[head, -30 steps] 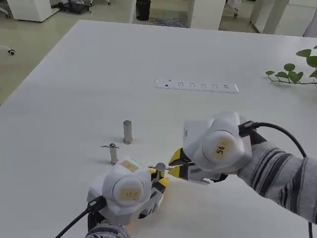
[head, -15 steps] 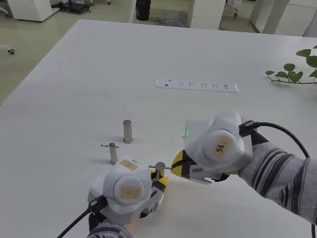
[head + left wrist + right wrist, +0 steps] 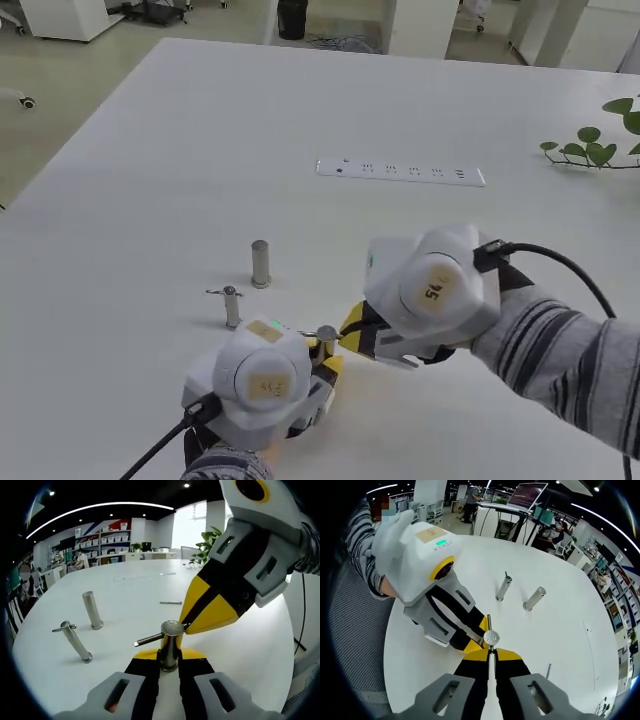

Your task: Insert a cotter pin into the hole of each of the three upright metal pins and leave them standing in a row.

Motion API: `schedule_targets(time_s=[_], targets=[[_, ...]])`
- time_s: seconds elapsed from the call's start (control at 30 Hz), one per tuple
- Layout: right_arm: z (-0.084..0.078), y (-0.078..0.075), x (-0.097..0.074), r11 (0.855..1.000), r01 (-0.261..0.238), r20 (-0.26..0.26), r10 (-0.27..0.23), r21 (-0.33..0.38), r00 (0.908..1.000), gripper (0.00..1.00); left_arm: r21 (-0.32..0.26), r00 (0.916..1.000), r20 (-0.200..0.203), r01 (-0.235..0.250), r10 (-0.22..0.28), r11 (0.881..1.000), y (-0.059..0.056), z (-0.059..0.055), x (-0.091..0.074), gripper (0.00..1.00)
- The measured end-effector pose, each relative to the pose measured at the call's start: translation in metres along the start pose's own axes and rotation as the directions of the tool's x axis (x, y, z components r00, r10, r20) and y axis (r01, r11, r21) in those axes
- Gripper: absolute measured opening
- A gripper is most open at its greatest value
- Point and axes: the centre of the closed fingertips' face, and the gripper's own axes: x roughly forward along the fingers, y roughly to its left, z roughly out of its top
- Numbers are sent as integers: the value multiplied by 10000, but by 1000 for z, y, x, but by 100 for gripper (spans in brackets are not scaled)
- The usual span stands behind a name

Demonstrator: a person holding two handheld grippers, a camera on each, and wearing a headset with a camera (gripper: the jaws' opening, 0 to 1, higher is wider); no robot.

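Note:
Three metal pins stand on the white table. The near pin (image 3: 325, 338) (image 3: 170, 642) (image 3: 491, 638) sits between the jaws of my left gripper (image 3: 322, 358) (image 3: 169, 661), which is shut on its shaft. A cotter pin (image 3: 148, 640) (image 3: 489, 622) passes through its hole, and my right gripper (image 3: 347, 334) (image 3: 491, 653) is shut on that cotter pin's tail, right against the pin. The middle pin (image 3: 231, 305) (image 3: 75, 640) (image 3: 503, 588) carries a cotter pin. The far pin (image 3: 260, 263) (image 3: 92, 610) (image 3: 534, 599) is bare.
A loose cotter pin (image 3: 171, 602) (image 3: 548, 671) lies on the table beyond the near pin. A white power strip (image 3: 400, 171) lies further back, and a green plant (image 3: 598, 135) is at the right edge.
My right gripper has edged slightly left toward the near pin, with the cotter pin still through the hole. The left gripper and the other pins have stayed put.

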Motion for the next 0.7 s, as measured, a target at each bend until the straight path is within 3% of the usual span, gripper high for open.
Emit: schedule_targets(time_s=[0.5,0.57,0.67,0.7], targets=[[1,1,1,9996,-37,4,37,283,10000,0,51,10000,-76,-10,11,10000,0,-1,0,10],[1,1,1,9996,-56,35,55,270,10000,0,6,9998,-172,-84,84,10000,0,-2,0,11],[1,4,2,10000,-78,100,78,3,9999,0,277,9976,-653,-194,212,9994,2,-11,-1,13],[1,4,3,10000,-40,62,40,-42,10000,0,260,9979,-597,-236,252,9994,3,-10,-1,16]])
